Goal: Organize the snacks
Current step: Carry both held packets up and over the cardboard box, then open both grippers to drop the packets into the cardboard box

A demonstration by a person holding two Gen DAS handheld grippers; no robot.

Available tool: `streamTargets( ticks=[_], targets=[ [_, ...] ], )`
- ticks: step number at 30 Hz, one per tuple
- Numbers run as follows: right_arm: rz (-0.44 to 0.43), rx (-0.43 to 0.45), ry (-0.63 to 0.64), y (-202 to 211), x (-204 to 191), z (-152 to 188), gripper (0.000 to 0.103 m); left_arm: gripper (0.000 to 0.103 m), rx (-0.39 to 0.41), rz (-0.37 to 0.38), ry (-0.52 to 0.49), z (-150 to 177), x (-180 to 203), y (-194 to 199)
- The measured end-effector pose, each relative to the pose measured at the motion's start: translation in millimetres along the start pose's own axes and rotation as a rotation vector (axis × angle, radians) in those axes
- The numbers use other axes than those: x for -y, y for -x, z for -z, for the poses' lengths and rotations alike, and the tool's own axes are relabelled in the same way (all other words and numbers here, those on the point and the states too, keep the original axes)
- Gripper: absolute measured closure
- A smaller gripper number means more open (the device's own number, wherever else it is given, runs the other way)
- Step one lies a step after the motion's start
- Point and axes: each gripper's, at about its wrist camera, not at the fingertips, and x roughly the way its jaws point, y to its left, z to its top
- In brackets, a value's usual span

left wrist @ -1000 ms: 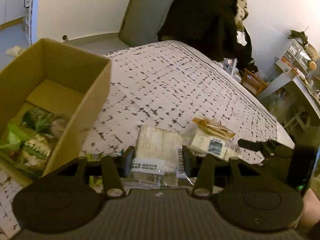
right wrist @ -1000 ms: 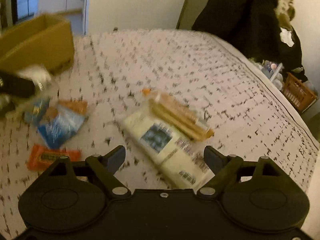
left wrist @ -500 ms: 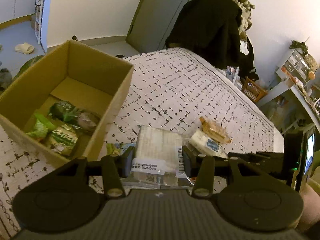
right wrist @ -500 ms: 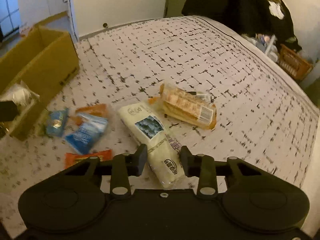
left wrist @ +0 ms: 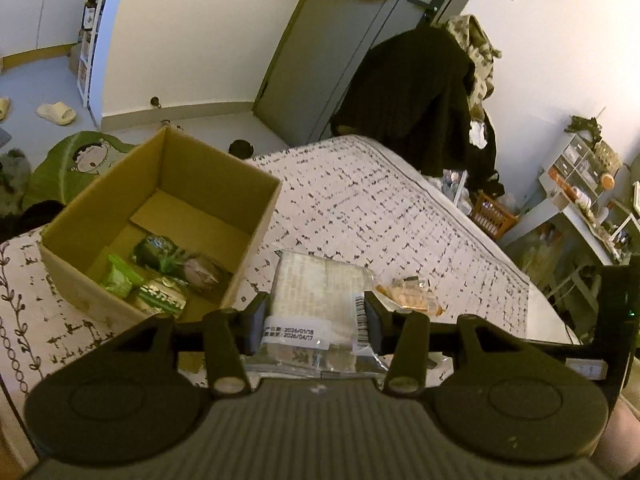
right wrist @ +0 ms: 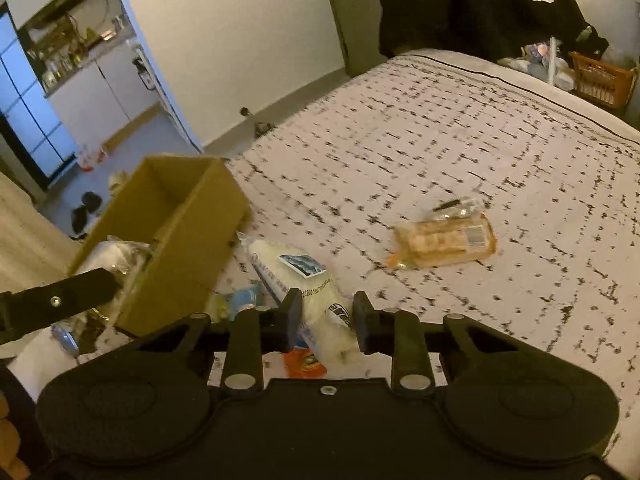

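Snacks heading boxward: left gripper (left wrist: 316, 320) clamps a clear date-labelled packet (left wrist: 316, 300) just beside the cardboard box (left wrist: 256, 216); next, over the rim. Right gripper (right wrist: 327, 320) pinches the white pouch (right wrist: 304, 280) above the bedspread (right wrist: 460, 140); box next.

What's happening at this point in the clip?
Snacks are being sorted off a bed into a cardboard box. The left gripper holds a clear flat packet beside the box, which already contains green packets. The right gripper grips a white bag. A cracker pack lies loose on the bed.
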Motion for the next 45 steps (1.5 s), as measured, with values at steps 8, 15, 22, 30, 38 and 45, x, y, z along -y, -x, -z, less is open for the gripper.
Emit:
streamTargets(
  ticks=[8,15,22,30,38,45],
  targets=[
    [-0.092,0.063,-0.104,11,-5,-4,0.077,0.056,0.035,-0.013,0.009,-9,-11,16],
    [-0.276,0.093,-0.275,4,-6,-1,0.077,0.056,0.060,-0.037,0.013,-17,-18,24],
    [-0.314,0.154,-0.263,5,-26,-12,0.077,0.056,0.090,-0.070,0.015,-27,-32,33],
    [-0.320,0.203,-0.213,4,-44,-28,0.077,0.056,0.099,-0.123,0.037,-34,-57,32],
    [-0.310,0.204,-0.187,-18,-68,-38,0.077,0.056,0.106,-0.171,0.074,-43,-79,28],
    [-0.269,0.182,-0.146,-43,-90,-46,0.074,0.056,0.093,-0.196,0.096,-47,-93,20]
  ],
)
